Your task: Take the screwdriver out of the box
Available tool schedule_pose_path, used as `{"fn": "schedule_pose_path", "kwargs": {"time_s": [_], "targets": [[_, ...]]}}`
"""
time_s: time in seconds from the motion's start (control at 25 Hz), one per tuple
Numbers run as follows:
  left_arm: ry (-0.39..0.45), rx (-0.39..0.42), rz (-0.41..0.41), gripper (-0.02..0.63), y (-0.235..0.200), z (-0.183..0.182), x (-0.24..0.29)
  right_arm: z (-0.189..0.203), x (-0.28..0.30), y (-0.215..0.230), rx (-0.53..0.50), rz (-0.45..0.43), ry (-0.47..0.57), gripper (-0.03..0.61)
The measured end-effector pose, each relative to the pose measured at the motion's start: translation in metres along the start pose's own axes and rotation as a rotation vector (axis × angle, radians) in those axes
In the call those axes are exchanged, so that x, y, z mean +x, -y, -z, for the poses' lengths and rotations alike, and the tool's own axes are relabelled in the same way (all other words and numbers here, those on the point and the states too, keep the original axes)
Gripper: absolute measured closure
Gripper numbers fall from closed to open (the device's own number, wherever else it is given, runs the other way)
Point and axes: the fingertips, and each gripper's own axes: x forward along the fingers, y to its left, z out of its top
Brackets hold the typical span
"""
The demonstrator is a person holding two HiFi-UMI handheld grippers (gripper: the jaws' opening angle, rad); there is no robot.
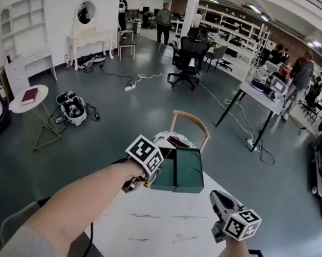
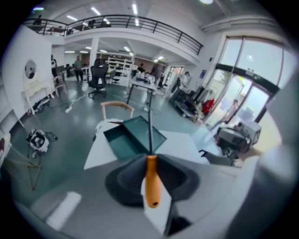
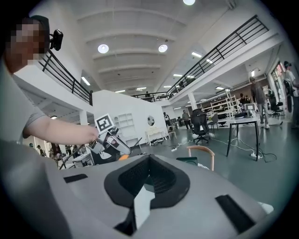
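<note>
My left gripper [image 2: 150,156] is shut on a screwdriver [image 2: 152,179] with an orange handle, gripped where the handle meets the thin dark shaft. The shaft points ahead over the open dark green box [image 2: 133,135]. In the head view the left gripper [image 1: 150,179] hovers at the near left corner of that box [image 1: 187,170], above the white table [image 1: 156,233]. The right gripper view shows the left gripper [image 3: 125,150] raised in the air with a bit of orange at its jaws. My right gripper [image 1: 217,197] [image 3: 149,158] is off to the right above the table, shut with nothing in it.
A wooden chair [image 1: 191,120] stands behind the table's far edge, close to the box. On the floor to the left are a small round side table [image 1: 29,98] and a bag [image 1: 72,108]. A black office chair [image 1: 191,54] and a desk [image 1: 262,98] stand further back, with people around.
</note>
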Motion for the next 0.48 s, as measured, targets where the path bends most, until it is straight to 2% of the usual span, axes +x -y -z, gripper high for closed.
{"fn": "schedule_pose_path", "kwargs": {"time_s": [0.12, 0.32, 0.48], "targets": [[0.022, 0.021, 0.042, 0.538, 0.014, 0.01, -0.019, -0.004, -0.011, -0.018, 0.001, 0.032, 0.01, 0.572], [0.048, 0.132, 0.056, 0.537, 0.038, 0.028, -0.051, -0.012, -0.029, -0.05, -0.009, 0.064, 0.031, 0.572], [0.072, 0.161, 0.099, 0.538, 0.063, 0.047, -0.077, -0.015, -0.052, -0.071, -0.008, 0.09, 0.033, 0.572]]}}
